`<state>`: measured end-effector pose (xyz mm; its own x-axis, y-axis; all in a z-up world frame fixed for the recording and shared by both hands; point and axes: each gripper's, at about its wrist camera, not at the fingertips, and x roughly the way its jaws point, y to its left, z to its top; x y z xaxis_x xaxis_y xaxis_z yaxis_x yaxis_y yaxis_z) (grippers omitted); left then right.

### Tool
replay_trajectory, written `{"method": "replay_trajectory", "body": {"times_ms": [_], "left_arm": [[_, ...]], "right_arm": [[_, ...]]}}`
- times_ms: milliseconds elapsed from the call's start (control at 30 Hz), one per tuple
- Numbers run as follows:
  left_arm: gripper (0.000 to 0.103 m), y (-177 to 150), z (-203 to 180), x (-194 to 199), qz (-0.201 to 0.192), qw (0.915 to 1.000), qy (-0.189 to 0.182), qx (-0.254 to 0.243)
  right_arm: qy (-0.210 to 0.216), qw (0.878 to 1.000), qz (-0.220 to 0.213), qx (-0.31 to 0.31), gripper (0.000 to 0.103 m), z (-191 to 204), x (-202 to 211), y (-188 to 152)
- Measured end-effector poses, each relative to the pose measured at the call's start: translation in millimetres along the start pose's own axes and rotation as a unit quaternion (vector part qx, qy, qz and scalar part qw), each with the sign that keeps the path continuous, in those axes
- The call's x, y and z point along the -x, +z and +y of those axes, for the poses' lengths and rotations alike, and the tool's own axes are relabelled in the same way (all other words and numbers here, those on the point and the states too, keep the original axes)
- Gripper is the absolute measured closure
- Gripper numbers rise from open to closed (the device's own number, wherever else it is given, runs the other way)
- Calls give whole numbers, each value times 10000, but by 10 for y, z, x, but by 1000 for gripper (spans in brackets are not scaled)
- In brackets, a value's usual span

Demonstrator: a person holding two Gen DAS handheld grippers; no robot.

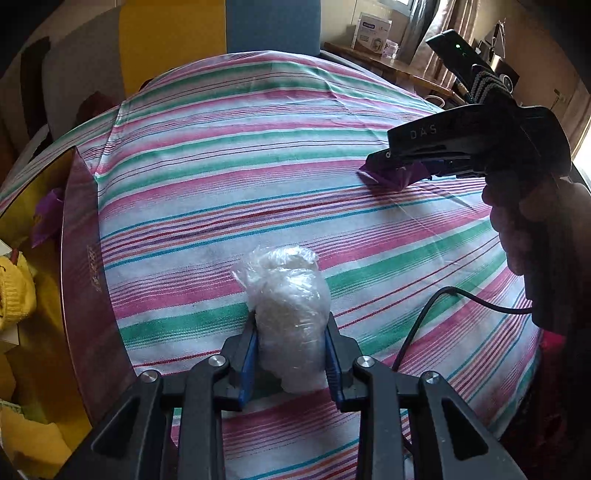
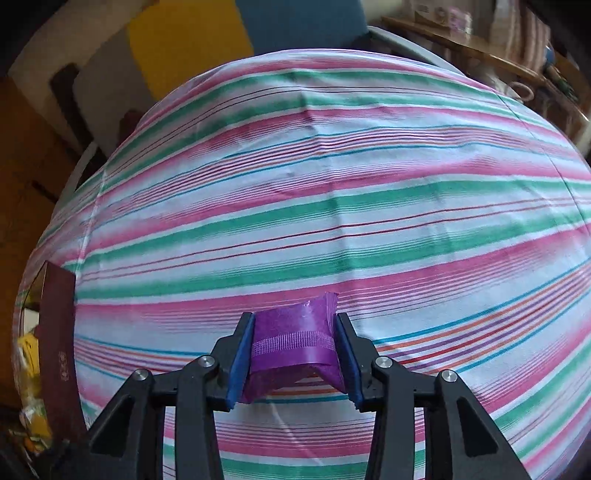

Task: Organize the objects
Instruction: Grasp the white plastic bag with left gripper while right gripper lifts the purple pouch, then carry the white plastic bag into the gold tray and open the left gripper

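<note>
Objects: a crumpled clear plastic bag, wadded into a whitish bundle (image 1: 286,314), and a small purple foil packet with a ribbed seal band (image 2: 295,341), both at the striped cloth-covered table (image 1: 258,166).
Left tool: the left gripper (image 1: 290,354) pinches the plastic bundle between its blue pads, low at 6 o'clock in its own view; I cannot tell whether the bundle is clear of the cloth.
Right tool: the right gripper (image 2: 295,350) is pressed onto the purple packet, which bows between the pads; seen from the left camera it sits at 2 o'clock (image 1: 397,173), the packet's tip at or just above the cloth.
Step in hand: by my reading, both pieces are gripped and ready for carrying, neither yet put away.
Next move: likely a swing toward the dark maroon box with a golden lining (image 1: 79,236) at 9 o'clock, where a purple wrapper (image 1: 46,218) and a yellow knitted item (image 1: 14,288) already lie; each load needs to clear the box wall before release.
Surroundings: a black cable (image 1: 436,310) loops over the cloth at 4 o'clock; a wooden shelf with a white carton (image 1: 373,31) stands at 1 o'clock.
In the way: the box's raised near wall, and the cable, which could snag the right hand's travel.
</note>
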<state>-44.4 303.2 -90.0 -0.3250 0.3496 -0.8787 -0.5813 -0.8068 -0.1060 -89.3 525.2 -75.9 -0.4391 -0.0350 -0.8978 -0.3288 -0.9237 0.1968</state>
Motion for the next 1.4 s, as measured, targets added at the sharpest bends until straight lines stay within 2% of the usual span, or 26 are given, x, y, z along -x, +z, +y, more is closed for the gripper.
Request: {"method": "replay_trajectory", "body": {"times_ms": [100, 200, 333, 467, 533, 600, 833, 933, 1100, 1200, 1300, 1400], "left_arm": [[73, -24, -9, 24, -40, 10000, 26, -20], [73, -52, -11, 54, -83, 10000, 17, -36], [74, -68, 4, 83, -116, 9999, 15, -18], [75, -97, 20, 157, -149, 9999, -46, 24], [75, -103, 28, 233, -228, 9997, -116, 38], [75, -99, 46, 326, -328, 9994, -107, 28], [75, -148, 261, 774, -721, 9970, -172, 239], [75, -177, 525, 1044, -971, 9937, -114, 542], [75, -342, 1220, 1435, -1306, 9834, 324, 1219], [75, -519, 1715, 1545, -1354, 9727, 698, 1753], [75, -694, 2123, 1539, -1266, 9620, 896, 2245], [74, -787, 2347, 1458, -1121, 9581, 947, 2462]], "right_arm": [[66, 9995, 12, 304, 60, 138, -13, -50], [76, 9996, 11, 288, 58, 121, -29, -39], [44, 9997, -36, 232, 50, 86, -19, -12], [-27, 9993, -133, 338, 29, 132, -13, 6], [-96, 9984, -189, 520, 30, 203, -8, 5], [-311, 9968, -136, 717, 49, 281, -34, -26], [-473, 9941, -148, 966, 56, 366, -45, -66], [-499, 9929, -155, 1066, 56, 373, -35, -87], [-544, 9919, -162, 1138, 56, 385, -35, -123], [-600, 9908, -170, 1203, 56, 416, -34, -143], [-653, 9895, -180, 1281, 56, 443, -65, -140], [-707, 9878, -186, 1378, 56, 477, -74, -155]]}}
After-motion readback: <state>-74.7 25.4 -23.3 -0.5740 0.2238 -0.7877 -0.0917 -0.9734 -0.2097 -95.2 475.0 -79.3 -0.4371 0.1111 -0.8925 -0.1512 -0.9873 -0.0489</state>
